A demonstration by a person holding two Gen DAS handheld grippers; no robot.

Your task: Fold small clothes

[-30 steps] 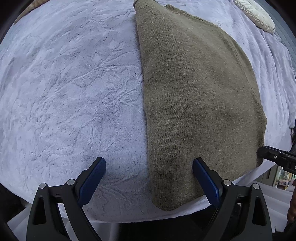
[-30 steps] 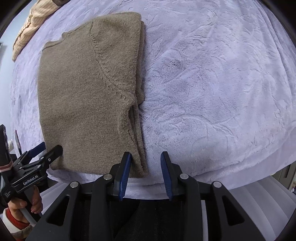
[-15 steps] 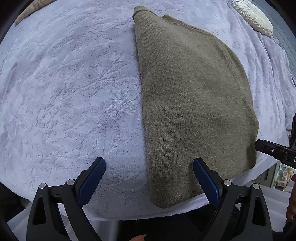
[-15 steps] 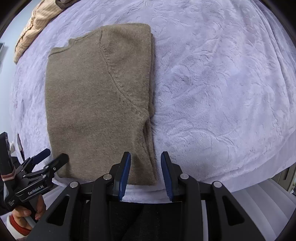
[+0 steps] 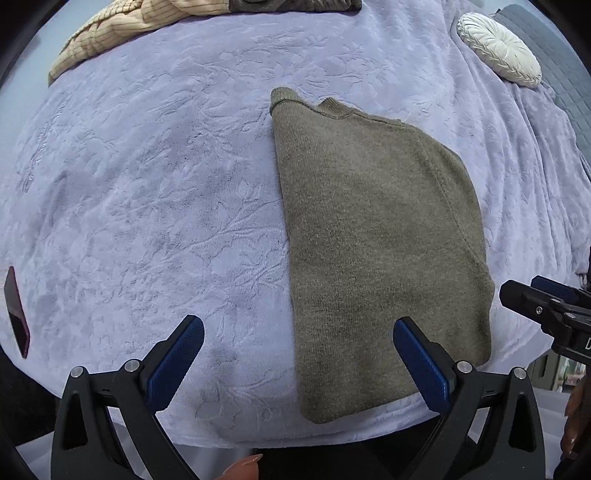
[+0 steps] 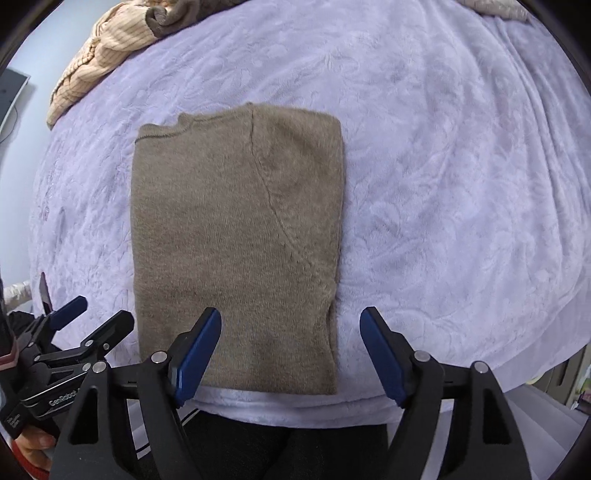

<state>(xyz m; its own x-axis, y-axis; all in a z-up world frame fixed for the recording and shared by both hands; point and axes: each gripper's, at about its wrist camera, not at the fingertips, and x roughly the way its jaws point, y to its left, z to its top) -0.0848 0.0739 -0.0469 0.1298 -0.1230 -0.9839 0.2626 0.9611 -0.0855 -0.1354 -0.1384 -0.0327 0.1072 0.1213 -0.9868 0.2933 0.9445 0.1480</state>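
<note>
**Ana:** Left wrist view is showing the lavender blanket [image 5: 155,206] filling nearly everything, with wide bare plush stretching away to the left of the folded olive sweater [image 5: 373,240].

**Ben:** And the sweater is lying flat near the blanket's front edge, its near hem almost reaching that edge, collar pointing away. From the right wrist view there is plenty of bare blanket [image 6: 461,184] to its right too.

**Ana:** Up at the far edge a striped beige garment [image 5: 122,33] is sitting in a heap, well apart from the sweater [image 6: 236,240]. A round white cushion [image 5: 498,50] is resting at the far right, and a dark red phone [image 5: 16,314] is lying at the left rim.

**Ben:** Grippers now. The left gripper [image 5: 295,362] is pointing down over the sweater's near left corner, jaws opening wide, nothing pinched.

**Ana:** The right gripper [image 6: 291,354] is pointing down over the near right corner, jaws opening as well, pads clear of the knit.
</note>
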